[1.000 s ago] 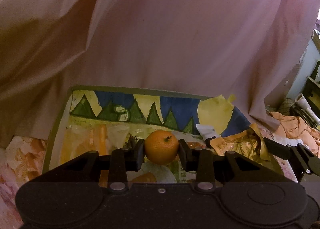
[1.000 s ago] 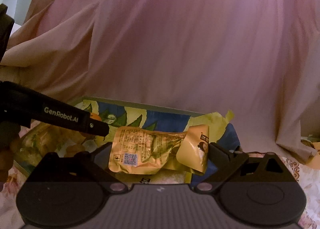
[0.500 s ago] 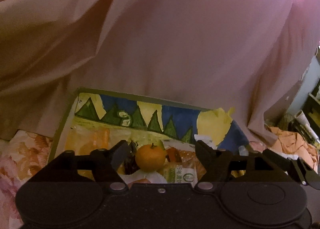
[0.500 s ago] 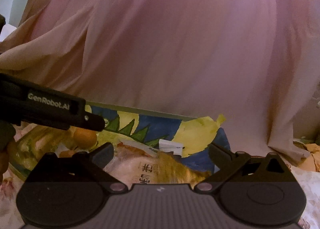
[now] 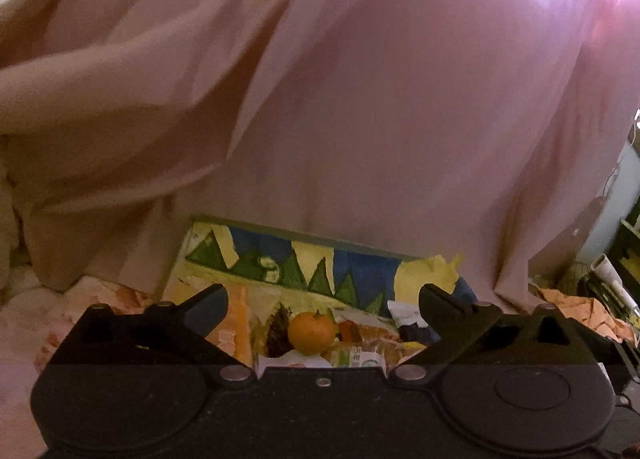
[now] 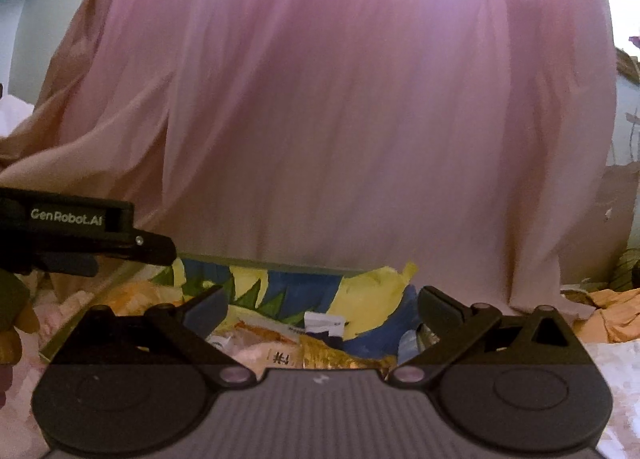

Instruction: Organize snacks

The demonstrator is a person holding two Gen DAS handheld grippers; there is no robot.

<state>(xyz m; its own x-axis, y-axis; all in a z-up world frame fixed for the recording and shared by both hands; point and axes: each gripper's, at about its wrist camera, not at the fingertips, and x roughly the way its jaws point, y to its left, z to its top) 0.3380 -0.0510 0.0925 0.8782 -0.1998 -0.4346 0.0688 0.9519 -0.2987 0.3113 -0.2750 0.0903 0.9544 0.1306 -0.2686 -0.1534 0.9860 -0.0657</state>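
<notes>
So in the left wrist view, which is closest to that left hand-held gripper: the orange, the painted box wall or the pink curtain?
1. Orange: nearest, lying among the snacks between the open fingers of the left hand-held gripper, untouched.
2. Painted box wall: behind the orange, with green triangles on blue.
3. Pink curtain: farthest, hanging behind the box.

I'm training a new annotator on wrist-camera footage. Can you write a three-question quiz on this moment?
1. True or false: the left gripper is clamped on the orange.
2. Where does the orange lie? A) in the painted box B) on the pink cloth C) between the right gripper's pads
3. Fill in: the right gripper is ____.

Key: 1 false, its jaws have just been opening and the orange lies free; 2 A; 3 open
</notes>
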